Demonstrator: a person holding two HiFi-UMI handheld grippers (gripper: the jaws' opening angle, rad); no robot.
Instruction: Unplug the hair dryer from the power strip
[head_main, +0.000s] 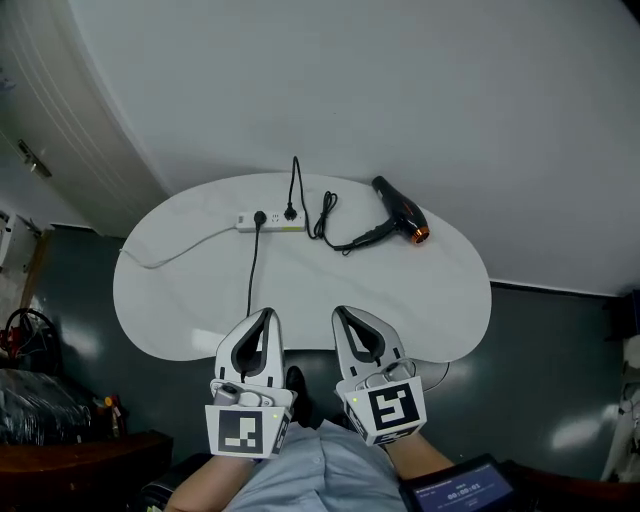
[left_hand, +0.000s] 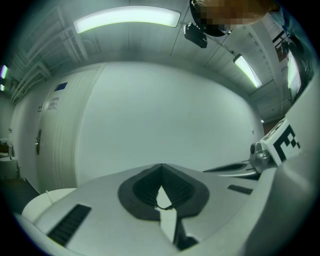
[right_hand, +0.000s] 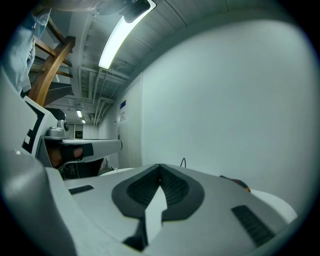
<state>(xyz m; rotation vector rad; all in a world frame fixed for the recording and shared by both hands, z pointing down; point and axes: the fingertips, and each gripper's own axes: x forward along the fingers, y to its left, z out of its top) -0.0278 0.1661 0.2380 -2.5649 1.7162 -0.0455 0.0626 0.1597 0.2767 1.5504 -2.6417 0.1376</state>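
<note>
- White oval desk (head_main: 440, 300) stands against a pale wall, dark floor around it.
- Power strip (head_main: 272, 222) lies along the far side with two black plugs seated. One cord appears to loop right to the hair dryer (head_main: 400, 210), so it is judged not yet unplugged.
- Dryer rests far right, apart from the strip. Its long axis runs diagonally, orange-ringed nozzle toward near right.
- Left gripper (head_main: 267, 314) and right gripper (head_main: 340, 313) hover at the near edge, jaws closed and empty, probably staged for the reach.

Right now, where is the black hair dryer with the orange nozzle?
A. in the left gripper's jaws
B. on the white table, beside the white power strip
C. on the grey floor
B: the black hair dryer lies on the white table, beside the white power strip.
</note>
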